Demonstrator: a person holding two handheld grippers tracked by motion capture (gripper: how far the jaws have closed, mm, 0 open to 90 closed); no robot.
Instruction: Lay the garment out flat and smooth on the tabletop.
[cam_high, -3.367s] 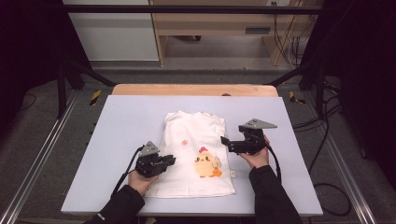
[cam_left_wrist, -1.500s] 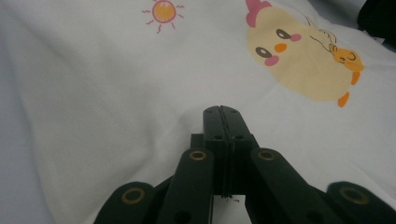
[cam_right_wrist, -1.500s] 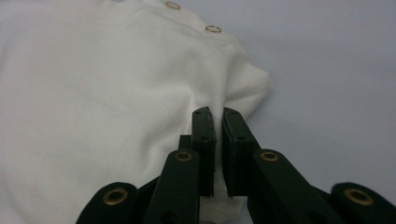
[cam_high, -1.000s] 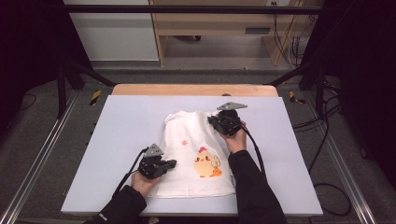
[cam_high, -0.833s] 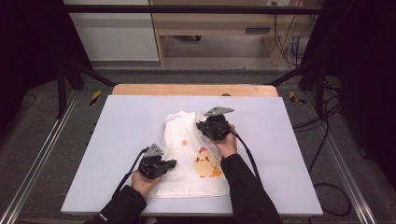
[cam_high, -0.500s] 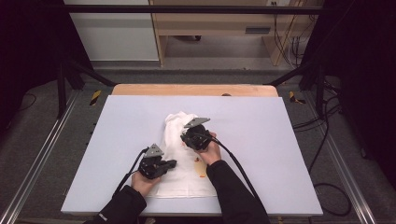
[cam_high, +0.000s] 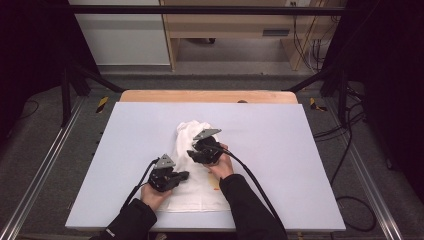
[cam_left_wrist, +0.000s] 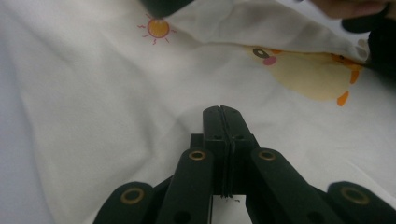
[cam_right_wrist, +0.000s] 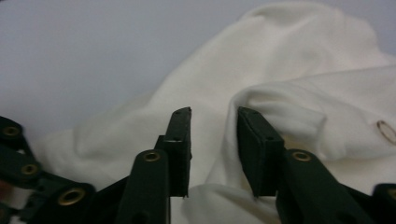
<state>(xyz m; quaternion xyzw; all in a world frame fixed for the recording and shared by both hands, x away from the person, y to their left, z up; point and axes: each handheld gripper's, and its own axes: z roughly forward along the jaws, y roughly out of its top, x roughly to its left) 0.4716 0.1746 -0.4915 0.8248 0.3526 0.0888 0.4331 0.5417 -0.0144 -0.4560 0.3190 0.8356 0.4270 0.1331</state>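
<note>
Your white cotton T-shirt (cam_high: 192, 172), folded narrow, lies mid-frame, long axis running bottom to top. Your left gripper (cam_high: 172, 177) has its jaws pressed together; your right gripper (cam_high: 192, 152) has just been opening, nothing between its jaws.

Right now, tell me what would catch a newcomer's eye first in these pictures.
First, the white shirt in the middle of the pale blue table, its right side folded over to the left so the yellow duck print is half covered. Next, the two black grippers resting on it: the left gripper near the bottom edge, its fingers shut, and the right gripper on the folded cloth, whose fingers have just been opening with a fold of shirt between them.
</note>
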